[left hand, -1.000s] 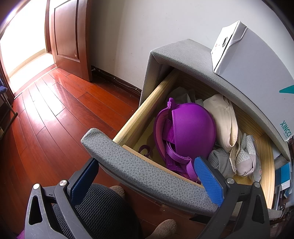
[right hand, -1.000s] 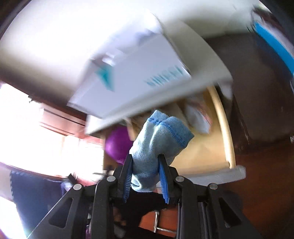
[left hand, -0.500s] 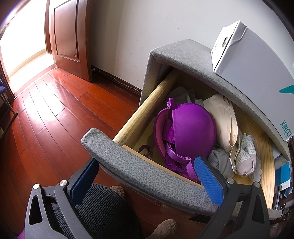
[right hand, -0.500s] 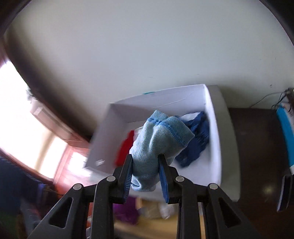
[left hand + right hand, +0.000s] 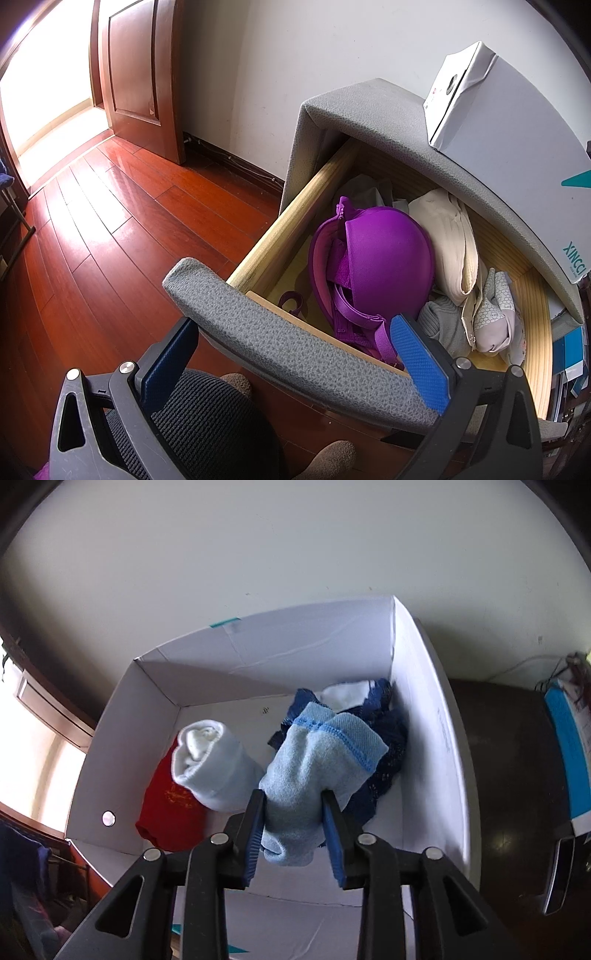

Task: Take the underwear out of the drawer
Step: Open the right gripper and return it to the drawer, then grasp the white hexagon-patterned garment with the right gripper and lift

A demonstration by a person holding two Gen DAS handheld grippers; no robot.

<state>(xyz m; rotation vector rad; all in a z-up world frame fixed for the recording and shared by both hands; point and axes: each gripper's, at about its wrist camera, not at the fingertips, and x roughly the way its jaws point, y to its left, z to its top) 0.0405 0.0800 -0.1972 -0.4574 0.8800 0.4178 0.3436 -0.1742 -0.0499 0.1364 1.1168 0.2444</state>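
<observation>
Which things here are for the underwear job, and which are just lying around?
For the job:
- drawer
- purple bra
- beige bra
- light blue roll between the right tongs, which have just been opening
- white box
- left tongs, astride the drawer front

Just lying around:
- door
- floor
- blue book

Right gripper (image 5: pixel 293 829), jaws just opening, holds light-blue underwear (image 5: pixel 317 764) between its pads above the white box (image 5: pixel 147 716).
</observation>
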